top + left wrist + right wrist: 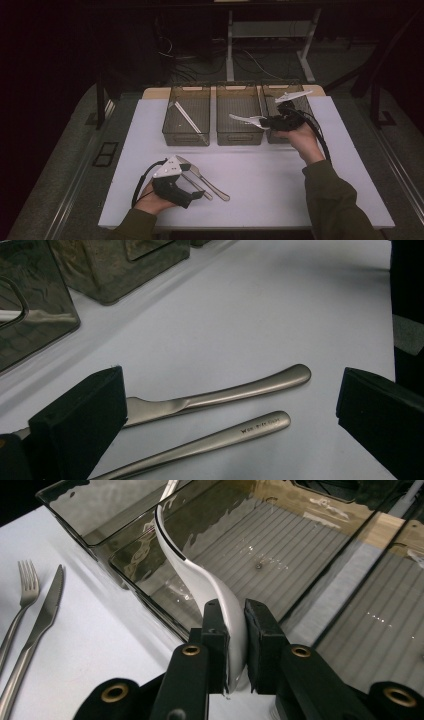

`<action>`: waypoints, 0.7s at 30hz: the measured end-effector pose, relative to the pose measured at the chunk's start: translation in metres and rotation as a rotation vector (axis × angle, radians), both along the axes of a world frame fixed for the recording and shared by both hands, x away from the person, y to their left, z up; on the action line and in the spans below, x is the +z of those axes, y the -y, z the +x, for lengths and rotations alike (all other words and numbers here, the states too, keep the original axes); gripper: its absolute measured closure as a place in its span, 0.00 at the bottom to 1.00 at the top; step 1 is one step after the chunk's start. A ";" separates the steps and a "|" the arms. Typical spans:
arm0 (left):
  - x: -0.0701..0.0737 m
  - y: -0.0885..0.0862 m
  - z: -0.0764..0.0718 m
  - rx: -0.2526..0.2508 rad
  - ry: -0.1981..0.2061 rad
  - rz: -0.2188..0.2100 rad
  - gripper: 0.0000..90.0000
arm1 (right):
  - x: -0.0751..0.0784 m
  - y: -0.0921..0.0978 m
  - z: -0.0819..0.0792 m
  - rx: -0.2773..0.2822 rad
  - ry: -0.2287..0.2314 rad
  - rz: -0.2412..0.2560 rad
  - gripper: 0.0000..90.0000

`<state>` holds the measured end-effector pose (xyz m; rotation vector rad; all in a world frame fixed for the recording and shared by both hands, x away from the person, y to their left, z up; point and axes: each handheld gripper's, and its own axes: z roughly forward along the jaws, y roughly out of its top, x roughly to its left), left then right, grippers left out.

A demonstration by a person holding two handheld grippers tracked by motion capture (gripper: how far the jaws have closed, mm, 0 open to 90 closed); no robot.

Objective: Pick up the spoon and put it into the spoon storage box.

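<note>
**White spoon clamped over the bins, cutlery between open jaws**

High view: right gripper (274,121) at centre right, holding a white spoon (247,119) above the front edge of the middle bin (239,114). Left gripper (196,191) at lower left on the desk (280,185), beside a knife (212,184) and fork (192,177).

Left gripper view: jaws wide apart, two metal handles lying between them, knife handle (240,390) above, fork handle (225,437) below.

Right gripper view: jaws clamped on the white spoon (200,577), curving up over the bin (280,540); fork (25,592) and knife (45,610) at left.
</note>
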<state>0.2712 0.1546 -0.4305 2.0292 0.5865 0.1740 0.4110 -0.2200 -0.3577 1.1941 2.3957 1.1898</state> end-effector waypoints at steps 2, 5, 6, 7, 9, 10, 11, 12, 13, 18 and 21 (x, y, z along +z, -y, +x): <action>0.000 0.000 0.000 0.001 -0.001 -0.003 0.00 | -0.002 -0.005 0.002 0.003 -0.002 -0.009 0.89; 0.000 0.000 0.000 0.001 -0.001 -0.004 0.00 | -0.004 -0.011 0.005 0.008 -0.012 -0.016 0.89; 0.000 0.000 0.000 0.000 0.000 -0.004 0.00 | -0.005 -0.013 0.006 0.012 -0.013 -0.018 0.89; 0.000 0.000 0.000 0.000 0.000 -0.004 0.00 | -0.006 -0.015 0.007 0.013 -0.017 -0.024 0.89; 0.000 0.000 0.000 -0.002 0.002 0.002 0.00 | -0.008 -0.019 0.009 0.017 -0.017 -0.042 0.89; 0.000 0.000 0.000 -0.001 0.001 0.000 0.00 | -0.009 -0.020 0.010 0.021 -0.018 -0.050 0.89; 0.000 0.000 0.000 -0.002 0.001 0.000 0.00 | -0.009 -0.022 0.011 0.019 -0.021 -0.058 0.89; 0.000 0.000 0.000 -0.002 0.001 0.000 0.00 | -0.010 -0.023 0.012 0.021 -0.022 -0.061 0.89; 0.000 0.000 0.000 0.000 -0.001 -0.004 0.00 | -0.011 -0.025 0.013 0.022 -0.024 -0.065 0.89; 0.000 0.000 0.000 -0.001 0.000 -0.004 0.00 | -0.015 -0.033 0.017 0.027 -0.041 -0.099 0.89; 0.000 0.000 0.000 -0.001 -0.001 -0.004 0.00 | -0.017 -0.037 0.019 0.029 -0.047 -0.129 0.89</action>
